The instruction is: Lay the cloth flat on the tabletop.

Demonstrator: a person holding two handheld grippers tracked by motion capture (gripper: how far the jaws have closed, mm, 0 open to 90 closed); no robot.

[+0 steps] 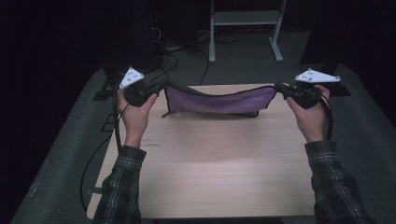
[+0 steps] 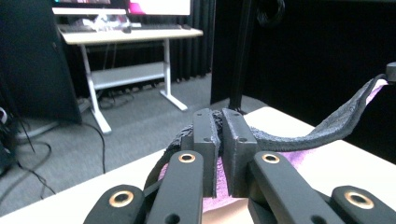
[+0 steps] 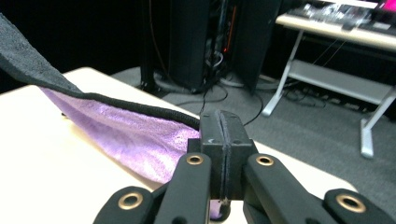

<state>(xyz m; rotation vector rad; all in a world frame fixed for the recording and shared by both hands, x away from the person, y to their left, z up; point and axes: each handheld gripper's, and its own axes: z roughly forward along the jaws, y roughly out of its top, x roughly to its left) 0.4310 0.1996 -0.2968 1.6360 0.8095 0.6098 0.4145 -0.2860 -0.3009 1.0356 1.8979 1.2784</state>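
My left tongs (image 1: 156,88) and right tongs (image 1: 280,87) each clamp a corner of the purple towel (image 1: 219,100), sagging above the tabletop (image 1: 210,163).

Bare table (image 1: 210,163) lies open beneath the stretched cloth (image 1: 219,100).

Plaid sleeves (image 1: 123,184); black grippers, brass-ringed screws (four per view), white three-cornered plates (image 1: 131,77), black cables.
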